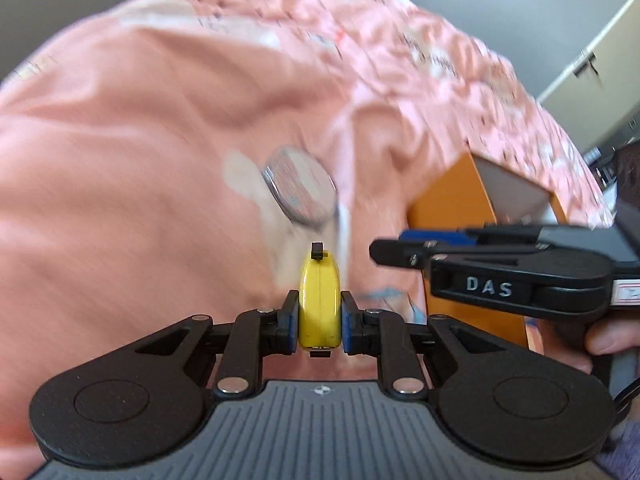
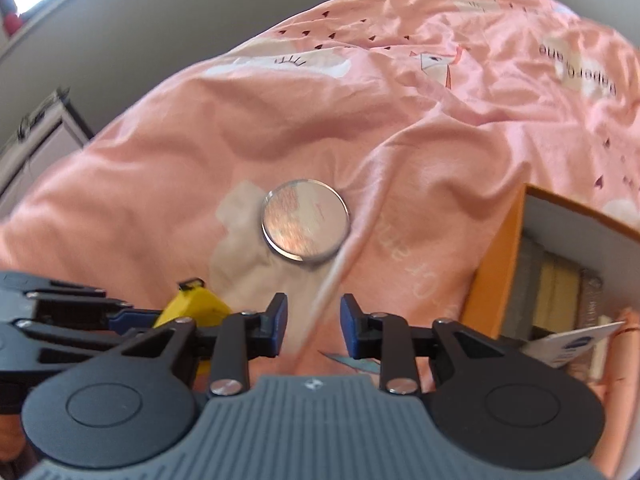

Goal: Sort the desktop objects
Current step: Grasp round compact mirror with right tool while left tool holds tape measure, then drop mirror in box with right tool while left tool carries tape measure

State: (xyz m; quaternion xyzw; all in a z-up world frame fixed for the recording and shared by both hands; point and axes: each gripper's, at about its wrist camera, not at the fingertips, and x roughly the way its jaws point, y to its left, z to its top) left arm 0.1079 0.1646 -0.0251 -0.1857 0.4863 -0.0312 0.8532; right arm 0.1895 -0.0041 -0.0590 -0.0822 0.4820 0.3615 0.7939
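My left gripper point(image 1: 320, 314) is shut on a small yellow tape measure point(image 1: 320, 300), held edge-on between the blue pads above the pink sheet. The same yellow tape measure point(image 2: 192, 308) shows at lower left in the right wrist view, clamped by the left gripper point(image 2: 160, 314). My right gripper point(image 2: 313, 326) stands open with only the sheet showing between its fingers. It also reaches in from the right in the left wrist view, right gripper point(image 1: 384, 250). A round silver-rimmed disc point(image 2: 305, 224) lies flat on the sheet ahead of both grippers, disc point(image 1: 299, 194).
An orange open box point(image 2: 496, 264) with books and papers inside stands at the right, orange box point(image 1: 452, 216). A thin white stick point(image 2: 340, 264) lies beside the disc. Wrinkled pink printed bedding point(image 2: 160, 168) covers the surface. A hand point(image 1: 608, 340) holds the right gripper.
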